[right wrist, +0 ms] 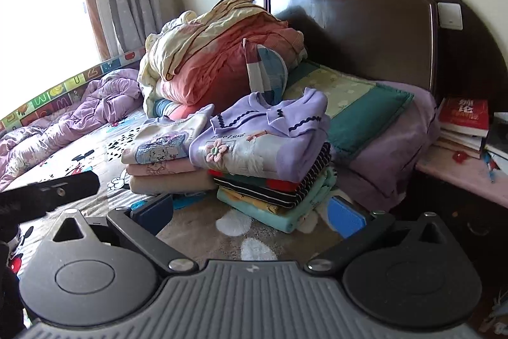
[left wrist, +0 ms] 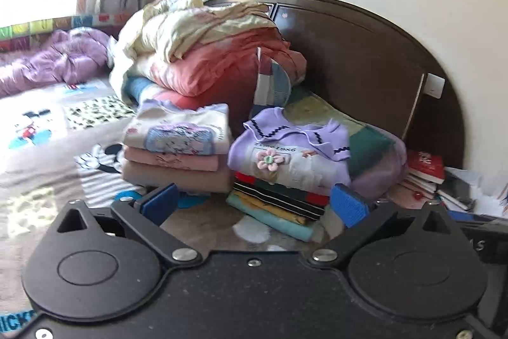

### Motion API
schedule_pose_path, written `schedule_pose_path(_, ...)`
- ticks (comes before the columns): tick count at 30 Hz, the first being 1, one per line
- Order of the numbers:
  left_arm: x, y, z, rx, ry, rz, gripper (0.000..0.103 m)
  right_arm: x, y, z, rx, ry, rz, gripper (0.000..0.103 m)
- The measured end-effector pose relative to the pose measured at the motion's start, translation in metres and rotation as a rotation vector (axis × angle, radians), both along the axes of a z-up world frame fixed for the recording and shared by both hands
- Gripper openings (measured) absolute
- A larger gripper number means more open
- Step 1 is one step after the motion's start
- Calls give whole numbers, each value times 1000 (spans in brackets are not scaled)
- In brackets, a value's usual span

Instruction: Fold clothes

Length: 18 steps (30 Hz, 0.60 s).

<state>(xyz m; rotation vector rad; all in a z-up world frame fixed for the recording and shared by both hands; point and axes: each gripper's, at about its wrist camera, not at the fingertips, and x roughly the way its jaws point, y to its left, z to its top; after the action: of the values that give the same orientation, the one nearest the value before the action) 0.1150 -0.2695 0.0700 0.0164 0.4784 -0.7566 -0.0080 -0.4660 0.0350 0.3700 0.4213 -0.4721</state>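
Observation:
Two piles of folded clothes sit on the bed. The left pile (left wrist: 177, 154) (right wrist: 162, 158) has a cream cartoon-print top over pink and beige garments. The right pile (left wrist: 285, 180) (right wrist: 270, 167) is topped by a lilac collared top with a knitted flower, over striped, yellow and teal pieces. My left gripper (left wrist: 254, 204) hangs open just in front of both piles, blue pads apart, holding nothing. My right gripper (right wrist: 250, 210) is open too, close before the right pile, with nothing between its fingers. The left gripper's black body (right wrist: 50, 189) shows at the left edge of the right wrist view.
A heap of pink and cream quilts (left wrist: 203, 53) (right wrist: 216, 59) lies behind the piles against the dark headboard (left wrist: 365, 53) (right wrist: 349, 27). A lilac jacket (left wrist: 54, 59) is crumpled at far left. A green pillow (right wrist: 355, 107) lies right; books (right wrist: 463, 123) rest on the nightstand.

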Motion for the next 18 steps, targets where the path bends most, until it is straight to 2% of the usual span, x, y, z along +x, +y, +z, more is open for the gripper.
schedule_pose_path(6,-10,-5,-5,61,9,7,103,-14,8,6,-20,11,-8,103)
schedule_pose_path(13,-21,-1,-8,51,33,13,103,-25,15,9,-29,20,-10,103)
schedule_pose_path(18,-27,4,-8,38,21,10,103,-31,17,10,-34,21,-13,103)
